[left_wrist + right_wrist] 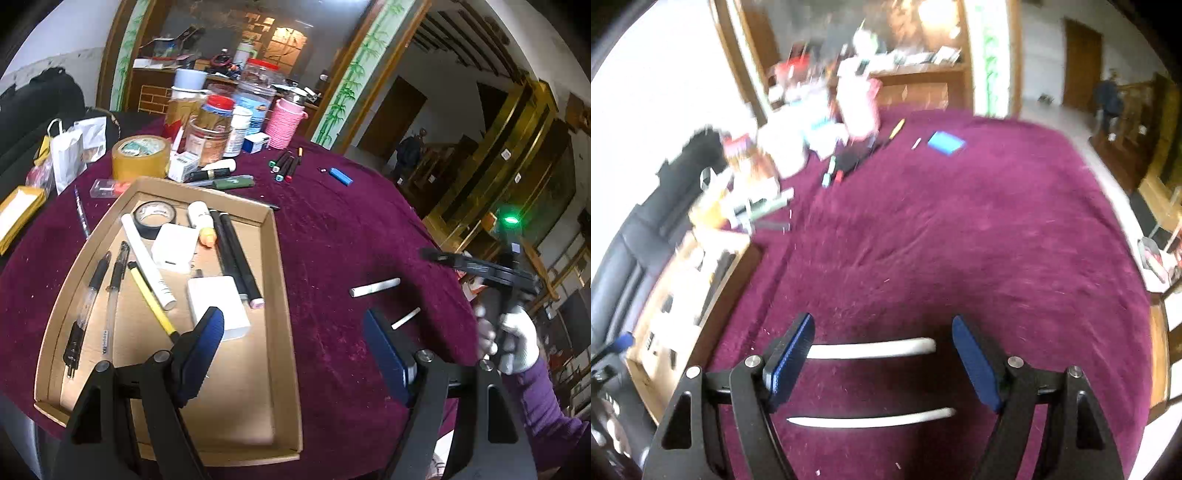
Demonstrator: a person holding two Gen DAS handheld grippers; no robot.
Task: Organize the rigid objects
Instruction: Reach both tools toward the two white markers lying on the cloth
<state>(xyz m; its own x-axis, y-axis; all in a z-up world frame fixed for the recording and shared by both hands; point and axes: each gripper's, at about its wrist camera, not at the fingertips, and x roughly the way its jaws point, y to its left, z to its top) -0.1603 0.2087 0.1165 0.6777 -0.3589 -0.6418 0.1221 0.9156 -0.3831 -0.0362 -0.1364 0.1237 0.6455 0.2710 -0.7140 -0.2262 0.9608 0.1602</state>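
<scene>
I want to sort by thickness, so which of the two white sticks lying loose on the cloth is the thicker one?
The thicker stick is the one farther from the left gripper. The thin stick lies nearer, beside that gripper's right finger. Both lie outside the tray.

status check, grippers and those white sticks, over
Left gripper open, empty, over cardboard tray edge. Right gripper open, empty, above two white sticks on the cloth. Nothing in the way.

Matt brown cardboard tray (280, 295); fuzzy maroon velvet-like tablecloth (332, 240); glossy tape roll (140, 157)
</scene>
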